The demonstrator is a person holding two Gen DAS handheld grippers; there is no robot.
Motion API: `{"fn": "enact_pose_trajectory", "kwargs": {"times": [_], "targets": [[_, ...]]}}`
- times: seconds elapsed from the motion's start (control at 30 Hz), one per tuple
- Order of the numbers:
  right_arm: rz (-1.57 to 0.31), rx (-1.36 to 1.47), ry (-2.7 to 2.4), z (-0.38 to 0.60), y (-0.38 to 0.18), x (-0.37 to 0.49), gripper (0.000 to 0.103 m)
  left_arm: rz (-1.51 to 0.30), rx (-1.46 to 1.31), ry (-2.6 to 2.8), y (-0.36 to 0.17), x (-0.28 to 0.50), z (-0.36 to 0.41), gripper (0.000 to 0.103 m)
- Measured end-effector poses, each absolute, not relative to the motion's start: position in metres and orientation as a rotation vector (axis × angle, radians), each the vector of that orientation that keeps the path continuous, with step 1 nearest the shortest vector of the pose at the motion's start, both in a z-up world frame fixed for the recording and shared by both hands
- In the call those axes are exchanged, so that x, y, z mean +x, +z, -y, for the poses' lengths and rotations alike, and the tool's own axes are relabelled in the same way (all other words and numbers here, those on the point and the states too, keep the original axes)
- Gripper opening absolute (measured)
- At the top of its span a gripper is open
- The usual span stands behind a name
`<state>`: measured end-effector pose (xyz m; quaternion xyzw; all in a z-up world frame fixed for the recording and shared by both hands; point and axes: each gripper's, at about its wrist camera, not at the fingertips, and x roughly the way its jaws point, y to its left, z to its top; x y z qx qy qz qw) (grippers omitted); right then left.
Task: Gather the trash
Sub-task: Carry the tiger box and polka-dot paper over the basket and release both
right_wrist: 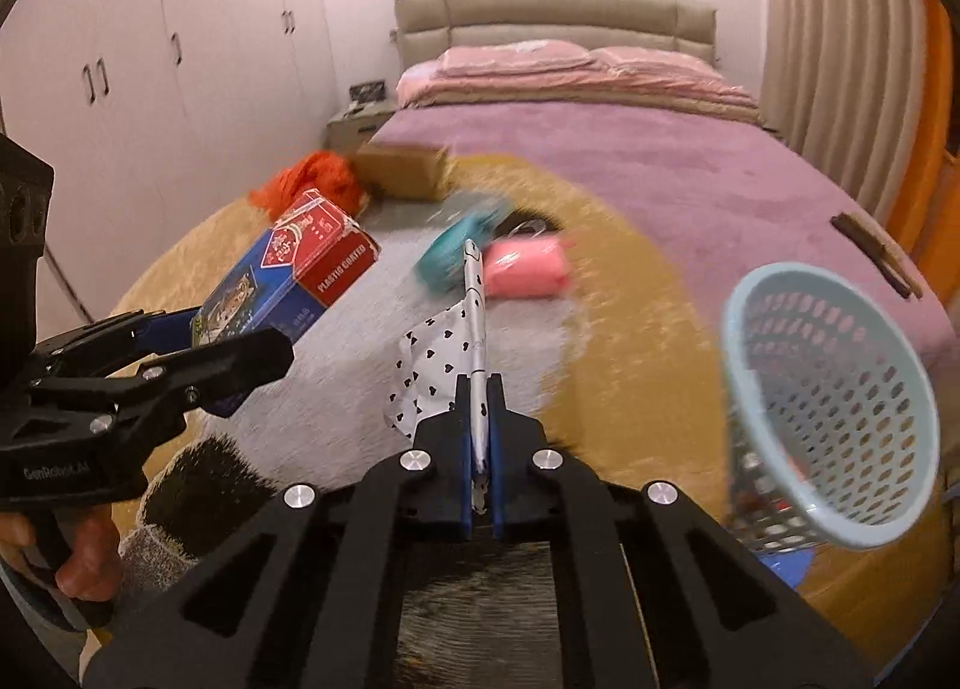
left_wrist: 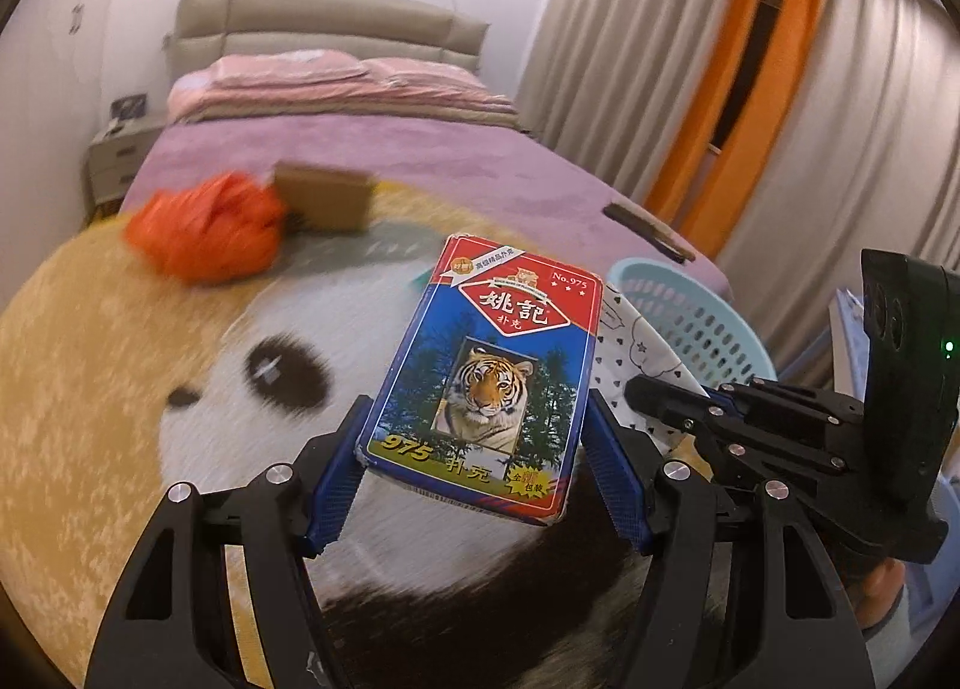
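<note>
Left gripper [left_wrist: 474, 449] clamps card box [left_wrist: 486, 365]; right gripper [right_wrist: 480, 419] pinches heart-print wrapper [right_wrist: 444, 353] shut; basket [right_wrist: 834, 545] at 3 o'clock, thin wrapper may slip free.

Warm indoor light, motion blur, fisheye-bent edges.

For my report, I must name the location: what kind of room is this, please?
A bedroom, most likely: a bed with a padded headboard and pink pillows, a nightstand beside it, and built-in wardrobe doors along the wall.
</note>
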<state>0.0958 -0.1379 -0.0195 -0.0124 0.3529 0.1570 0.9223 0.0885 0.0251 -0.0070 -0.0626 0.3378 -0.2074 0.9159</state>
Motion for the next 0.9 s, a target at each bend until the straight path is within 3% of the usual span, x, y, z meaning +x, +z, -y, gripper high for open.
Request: {"fn": "enact_pose_trajectory", "kwargs": {"times": [0.4,0.9], "targets": [[-0.619,0.138,0.059,0.266,0.011,0.106,0.003,-0.728,-0.166,-0.668,0.019,0.126,0.066,0.066],[-0.673,0.382,-0.122,0.393,-0.029,0.131,0.003,-0.842,-0.057,-0.768,-0.006,0.184,0.196,0.066]]}}
